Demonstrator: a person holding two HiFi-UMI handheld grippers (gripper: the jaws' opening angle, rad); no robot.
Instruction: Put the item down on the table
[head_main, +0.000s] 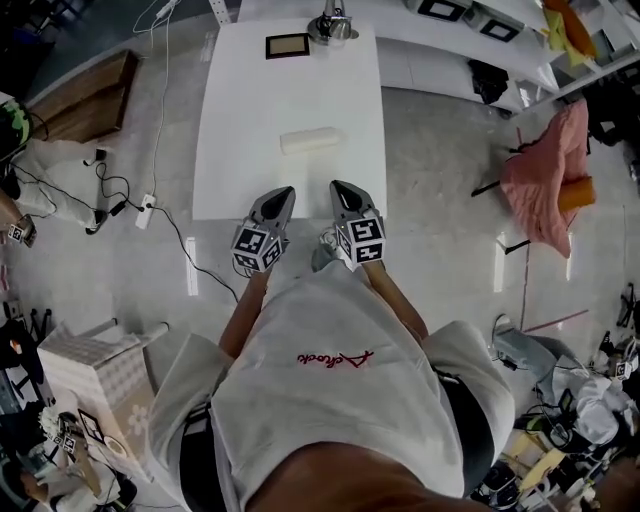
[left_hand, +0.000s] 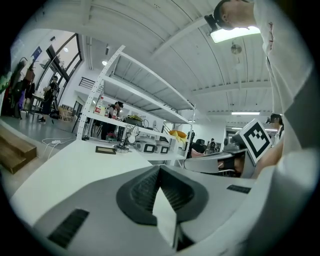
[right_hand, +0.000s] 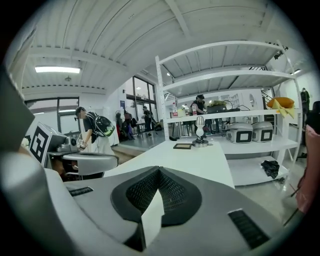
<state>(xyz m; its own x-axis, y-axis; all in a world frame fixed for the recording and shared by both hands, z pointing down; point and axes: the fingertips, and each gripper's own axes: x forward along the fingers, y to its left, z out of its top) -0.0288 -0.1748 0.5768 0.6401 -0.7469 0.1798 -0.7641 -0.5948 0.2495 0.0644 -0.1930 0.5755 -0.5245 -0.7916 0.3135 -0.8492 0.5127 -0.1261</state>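
Note:
A cream rolled item (head_main: 310, 140) lies on its side near the middle of the long white table (head_main: 240, 130). Both grippers hover side by side at the table's near edge, short of the roll and apart from it. My left gripper (head_main: 285, 193) is shut with nothing between its jaws; in the left gripper view its pads (left_hand: 150, 187) meet at the tip. My right gripper (head_main: 338, 187) is shut and empty too, its pads (right_hand: 170, 190) closed together. The roll does not show in either gripper view.
At the table's far end sit a black-framed plate (head_main: 287, 46) and a metal stand (head_main: 332, 28). A pink cloth (head_main: 545, 175) drapes a chair at right. Cables and a power strip (head_main: 145, 211) lie on the floor at left, a box (head_main: 95, 375) below.

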